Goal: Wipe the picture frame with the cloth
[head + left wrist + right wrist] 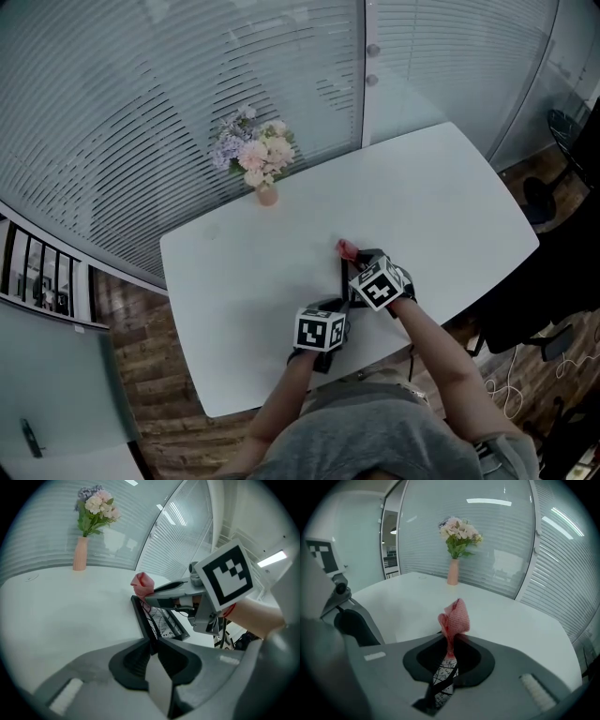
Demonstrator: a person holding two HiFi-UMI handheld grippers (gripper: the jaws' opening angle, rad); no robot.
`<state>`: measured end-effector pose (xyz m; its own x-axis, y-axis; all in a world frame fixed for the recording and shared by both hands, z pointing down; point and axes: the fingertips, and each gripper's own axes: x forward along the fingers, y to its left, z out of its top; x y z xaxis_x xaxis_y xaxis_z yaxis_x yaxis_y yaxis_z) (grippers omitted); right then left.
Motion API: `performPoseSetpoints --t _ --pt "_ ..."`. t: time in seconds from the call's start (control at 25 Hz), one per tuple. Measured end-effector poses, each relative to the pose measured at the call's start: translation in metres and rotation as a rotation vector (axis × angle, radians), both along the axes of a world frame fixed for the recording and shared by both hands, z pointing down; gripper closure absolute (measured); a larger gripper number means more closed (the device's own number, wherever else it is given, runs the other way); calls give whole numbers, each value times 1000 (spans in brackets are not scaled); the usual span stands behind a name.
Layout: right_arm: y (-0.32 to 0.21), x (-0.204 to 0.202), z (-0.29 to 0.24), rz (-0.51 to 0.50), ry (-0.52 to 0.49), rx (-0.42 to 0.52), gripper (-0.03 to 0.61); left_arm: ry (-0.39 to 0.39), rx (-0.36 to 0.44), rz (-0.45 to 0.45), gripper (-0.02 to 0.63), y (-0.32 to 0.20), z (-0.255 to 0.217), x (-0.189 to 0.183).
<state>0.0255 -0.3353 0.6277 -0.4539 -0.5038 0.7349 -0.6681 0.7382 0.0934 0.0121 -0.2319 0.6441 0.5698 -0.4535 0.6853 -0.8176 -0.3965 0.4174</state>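
A small black picture frame (149, 620) with a black-and-white print lies on the white table (281, 272) near its front edge. My left gripper (153, 645) is shut on the frame's near corner; in the head view the left gripper (330, 325) sits just left of it. My right gripper (449, 645) is shut on a pink-red cloth (453, 618), whose bunched end sticks up past the jaws. The cloth (142, 584) rests at the frame's far end, with the right gripper (361, 258) over the frame. Below the right jaws the frame's print (442, 682) shows.
A pink vase of pastel flowers (255, 157) stands at the table's far left edge, against a glass wall with blinds. A dark office chair (534, 291) is off the table's right side. The wood floor (141, 356) lies to the left.
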Motion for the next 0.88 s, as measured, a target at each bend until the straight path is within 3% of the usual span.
performPoseSetpoints --t 0.88 --pt "9 -1 14 -37 -1 -70 535 -9 0 -32 568 -3 -7 -2"
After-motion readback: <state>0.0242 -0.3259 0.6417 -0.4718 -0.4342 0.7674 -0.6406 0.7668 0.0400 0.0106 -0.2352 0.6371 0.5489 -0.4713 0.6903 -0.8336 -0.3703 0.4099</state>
